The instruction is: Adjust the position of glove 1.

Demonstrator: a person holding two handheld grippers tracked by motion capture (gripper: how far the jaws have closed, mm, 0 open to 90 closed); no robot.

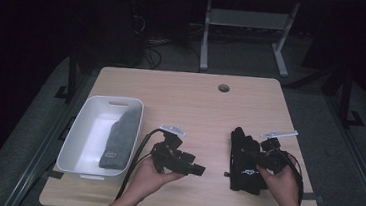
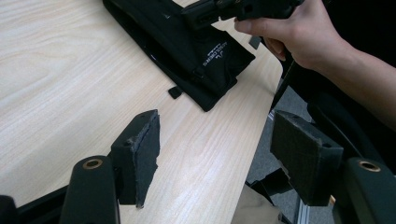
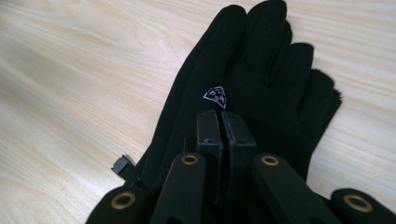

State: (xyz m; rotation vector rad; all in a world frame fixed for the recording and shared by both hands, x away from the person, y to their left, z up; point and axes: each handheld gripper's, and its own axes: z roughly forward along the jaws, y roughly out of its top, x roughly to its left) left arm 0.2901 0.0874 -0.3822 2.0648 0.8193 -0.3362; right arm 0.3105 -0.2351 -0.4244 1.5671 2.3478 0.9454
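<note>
The left gripper [image 2: 212,158] holds its two padded fingers [image 2: 140,149] wide apart with nothing between them, above the pale wooden surface [image 2: 70,70] near its edge. Beyond the fingers, a black glove [image 2: 187,51] lies flat on the surface. Over the glove, a hand [image 2: 299,32] holds the right gripper [image 2: 205,11], whose tip hangs just above the fabric.
</note>
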